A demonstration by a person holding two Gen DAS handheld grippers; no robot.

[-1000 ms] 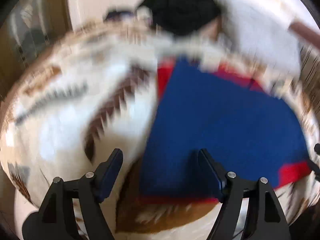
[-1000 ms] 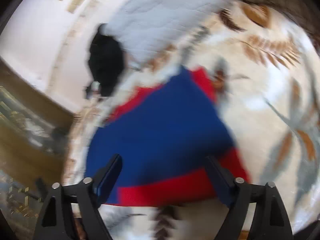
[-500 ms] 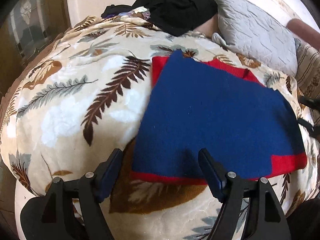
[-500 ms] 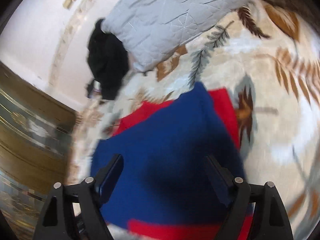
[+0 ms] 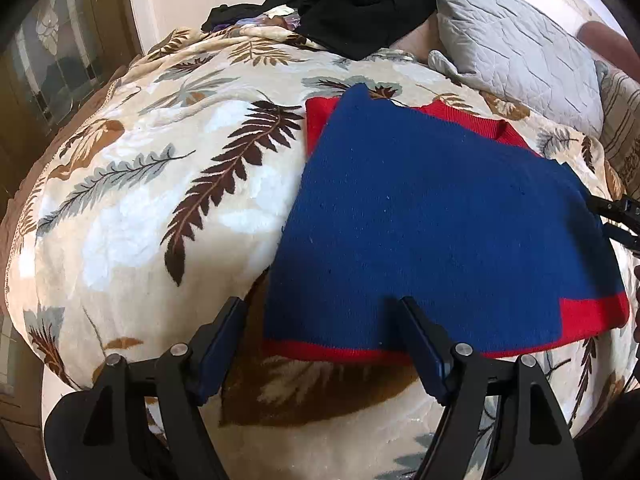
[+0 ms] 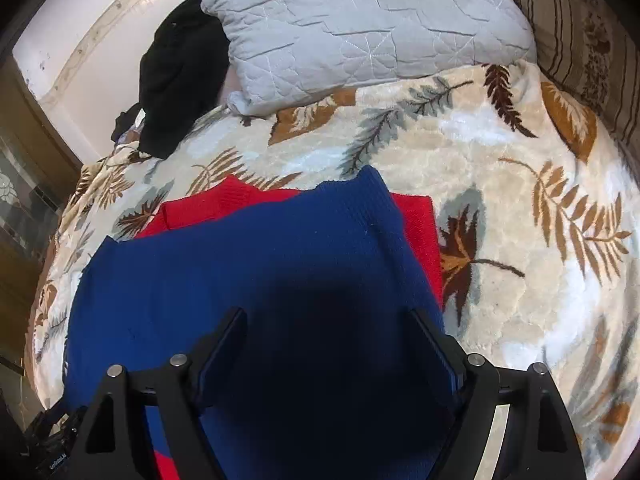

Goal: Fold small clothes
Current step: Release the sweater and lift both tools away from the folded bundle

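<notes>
Leaf-patterned fleece blanket (image 5: 168, 184) covered the bed, with a grey quilted pillow (image 6: 360, 28) and a heap of black clothing (image 5: 352, 4) at its far edge. On the blanket lay the folded blue-and-red knitted garment (image 5: 432, 232) — flat, red trim along its near edge. Left gripper (image 5: 320, 344) hung with jaws apart over the garment's near-left corner, gripping nothing; right gripper (image 6: 332, 352) stood open too — above the blue knit.

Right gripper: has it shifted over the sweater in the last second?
Yes. The right gripper has moved up the sweater toward the grey pillow, leaving the red hem behind.
</notes>
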